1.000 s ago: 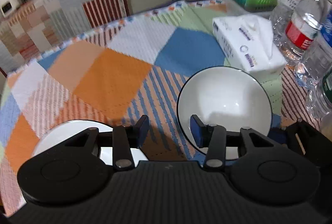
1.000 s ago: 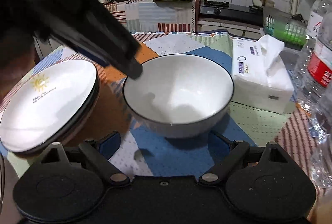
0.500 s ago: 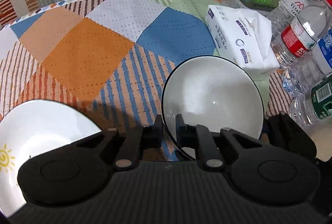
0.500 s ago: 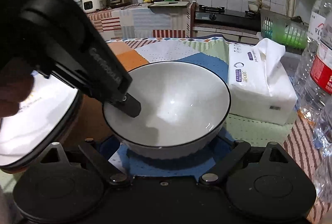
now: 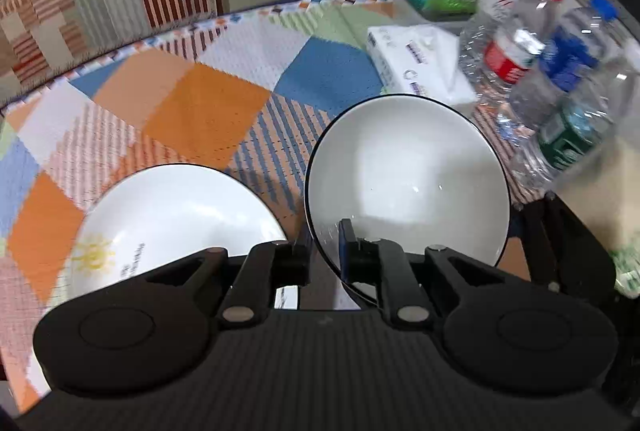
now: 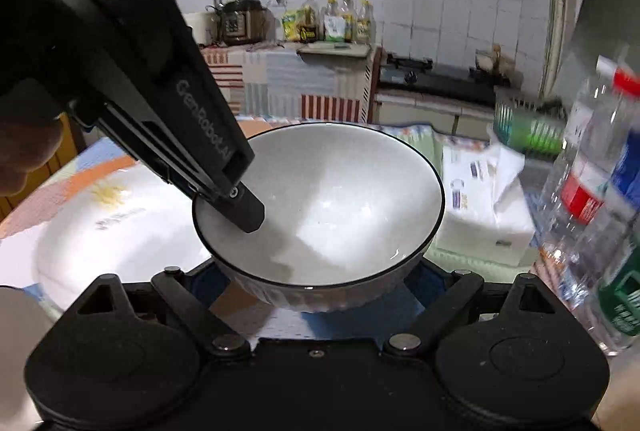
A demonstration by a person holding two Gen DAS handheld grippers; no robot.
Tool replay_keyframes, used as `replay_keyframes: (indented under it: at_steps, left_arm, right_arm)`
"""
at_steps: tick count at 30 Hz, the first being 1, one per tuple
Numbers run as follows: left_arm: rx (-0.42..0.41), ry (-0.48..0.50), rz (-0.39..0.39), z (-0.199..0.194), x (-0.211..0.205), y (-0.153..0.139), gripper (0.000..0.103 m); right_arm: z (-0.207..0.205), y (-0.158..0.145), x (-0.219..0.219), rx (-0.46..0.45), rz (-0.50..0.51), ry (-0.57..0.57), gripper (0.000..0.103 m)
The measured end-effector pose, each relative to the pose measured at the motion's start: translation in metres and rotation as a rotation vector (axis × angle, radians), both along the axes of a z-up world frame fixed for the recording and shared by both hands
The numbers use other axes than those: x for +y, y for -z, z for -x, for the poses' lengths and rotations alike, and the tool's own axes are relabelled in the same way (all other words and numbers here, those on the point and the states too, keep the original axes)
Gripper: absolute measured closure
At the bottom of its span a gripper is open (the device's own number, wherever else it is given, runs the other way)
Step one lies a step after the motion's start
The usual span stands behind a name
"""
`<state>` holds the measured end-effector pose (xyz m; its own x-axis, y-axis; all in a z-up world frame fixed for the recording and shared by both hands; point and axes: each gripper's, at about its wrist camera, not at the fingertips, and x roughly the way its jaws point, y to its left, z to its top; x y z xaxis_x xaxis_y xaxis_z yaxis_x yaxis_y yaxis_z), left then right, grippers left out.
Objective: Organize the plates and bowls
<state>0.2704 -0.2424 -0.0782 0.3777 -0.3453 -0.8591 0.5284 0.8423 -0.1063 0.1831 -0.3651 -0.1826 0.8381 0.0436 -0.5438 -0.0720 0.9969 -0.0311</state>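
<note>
One round glossy white bowl (image 5: 408,183), flat white plate (image 5: 172,207), woven patchwork cloth (image 5: 200,103).

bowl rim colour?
Thin black line on the white bowl; clearest in the right wrist view.

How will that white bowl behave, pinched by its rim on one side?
The bowl looks like glazed ceramic: probably rigid, heavy for its size and fragile. The left gripper clamps only the near rim, so it may tilt. The glossy glaze could slip between the pads.
</note>
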Motion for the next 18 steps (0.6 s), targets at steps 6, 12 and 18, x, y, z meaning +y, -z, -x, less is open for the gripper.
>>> replay_keyframes:
  at_steps: [6,12,18]
  left_arm:
    - [-0.085,-0.066,-0.001,0.040,0.031,-0.034,0.092]
    - [-0.107,-0.109,0.034,0.074,0.071,-0.064,0.092]
    - [-0.028,-0.157,0.047,0.099,0.110,-0.057,0.091]
  right_arm:
    - [0.026,-0.032,0.030,-0.028,0.042,-0.034,0.008]
    - [0.054,-0.060,0.062,-0.061,0.089,-0.086,0.009]
    - [0.084,-0.066,0.087,-0.069,0.115,-0.189,0.008]
